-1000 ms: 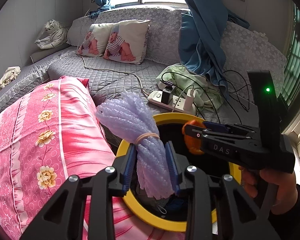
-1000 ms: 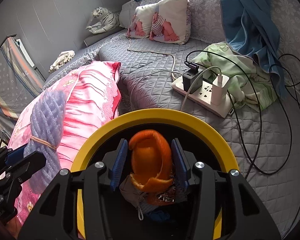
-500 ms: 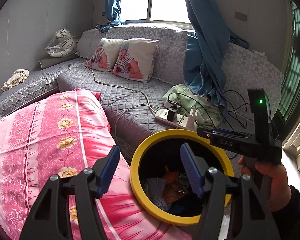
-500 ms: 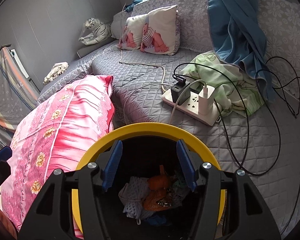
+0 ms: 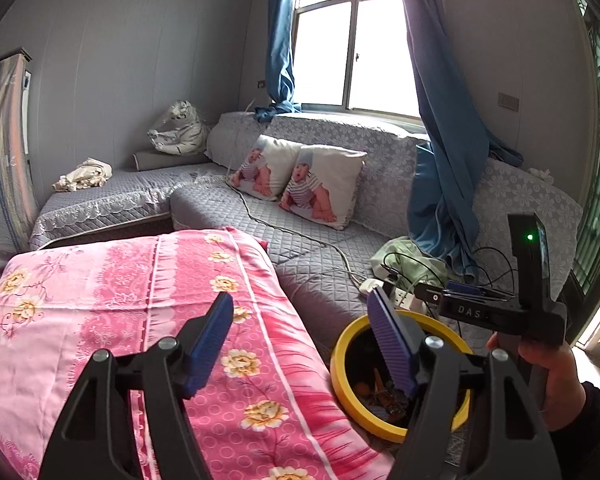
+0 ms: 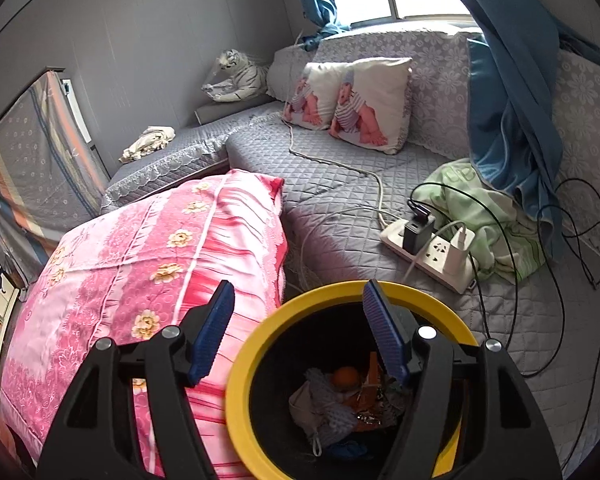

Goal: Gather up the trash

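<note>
A black trash bin with a yellow rim (image 6: 244, 364) stands between the pink cover and the grey sofa; it also shows in the left wrist view (image 5: 342, 344). Inside lie orange peel (image 6: 346, 376), the purple foam net (image 6: 338, 416) and other scraps. My right gripper (image 6: 298, 334) is open and empty above the bin's left rim. My left gripper (image 5: 306, 340) is open and empty over the pink cover's edge, left of the bin. The right gripper's body (image 5: 496, 312) shows at the right of the left wrist view.
A pink flowered cover (image 6: 140, 264) lies left of the bin. Behind it is a grey quilted sofa (image 6: 340, 184) with two baby-print pillows (image 6: 356, 104), a power strip with chargers (image 6: 432, 248), cables, green cloth (image 6: 484, 208), a blue curtain and a toy tiger (image 6: 236, 76).
Both grippers opened and let go: the purple foam net and the orange peel dropped into the bin. Both grippers then rose and drew back from the bin.
</note>
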A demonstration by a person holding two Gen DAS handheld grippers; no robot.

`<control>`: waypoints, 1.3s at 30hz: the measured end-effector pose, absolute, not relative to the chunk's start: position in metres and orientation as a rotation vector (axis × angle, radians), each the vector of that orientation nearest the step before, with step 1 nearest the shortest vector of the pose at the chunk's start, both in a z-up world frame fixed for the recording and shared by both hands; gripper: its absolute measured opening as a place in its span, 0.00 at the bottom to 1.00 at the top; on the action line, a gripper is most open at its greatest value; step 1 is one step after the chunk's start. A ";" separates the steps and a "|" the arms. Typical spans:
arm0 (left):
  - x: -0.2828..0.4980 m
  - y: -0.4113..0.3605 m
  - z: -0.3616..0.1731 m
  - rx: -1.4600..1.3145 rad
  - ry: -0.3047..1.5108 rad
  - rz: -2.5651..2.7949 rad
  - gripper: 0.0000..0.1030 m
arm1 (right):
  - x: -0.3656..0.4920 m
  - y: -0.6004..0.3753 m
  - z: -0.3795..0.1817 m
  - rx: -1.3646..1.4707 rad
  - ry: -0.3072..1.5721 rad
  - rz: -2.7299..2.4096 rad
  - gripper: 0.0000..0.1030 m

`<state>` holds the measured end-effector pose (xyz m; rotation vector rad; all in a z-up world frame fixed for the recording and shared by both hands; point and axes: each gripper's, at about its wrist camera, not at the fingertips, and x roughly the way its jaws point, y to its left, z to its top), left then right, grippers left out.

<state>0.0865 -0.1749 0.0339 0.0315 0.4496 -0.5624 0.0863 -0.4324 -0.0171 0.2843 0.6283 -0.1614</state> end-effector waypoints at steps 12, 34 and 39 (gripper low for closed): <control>0.039 -0.078 0.063 -0.015 0.292 -0.353 0.85 | 0.072 -0.316 0.038 0.174 0.467 -0.037 0.85; -0.034 0.020 0.061 -0.079 0.154 -0.047 0.92 | -0.004 -0.220 0.060 0.158 0.198 -0.053 0.92; -0.041 0.021 0.053 -0.086 0.151 -0.039 0.92 | -0.009 -0.212 0.051 0.158 0.225 -0.034 0.92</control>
